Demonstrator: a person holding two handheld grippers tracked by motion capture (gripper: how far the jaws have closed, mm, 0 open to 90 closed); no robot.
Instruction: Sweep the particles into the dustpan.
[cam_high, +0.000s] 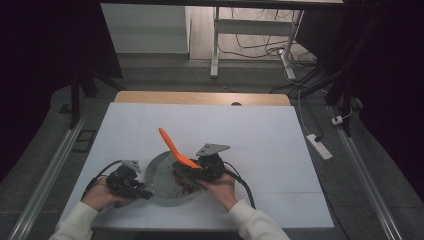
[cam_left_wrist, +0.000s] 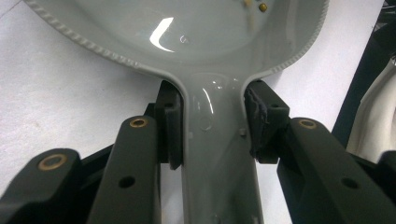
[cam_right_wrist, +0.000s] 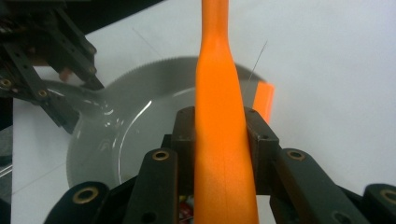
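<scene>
A grey pan with a short handle lies on the white table near the front edge. Small red pieces lie in it. My left gripper is shut on the pan's handle, and in the left gripper view both pads press its sides. My right gripper is over the pan's right side, shut on an orange spatula. The spatula's free end points up and away to the left. In the right gripper view the jaws clamp the spatula above the pan.
A white sheet covers the table, with a wooden strip at the far edge. The left gripper is at the top left of the right gripper view. A power strip lies on the floor to the right.
</scene>
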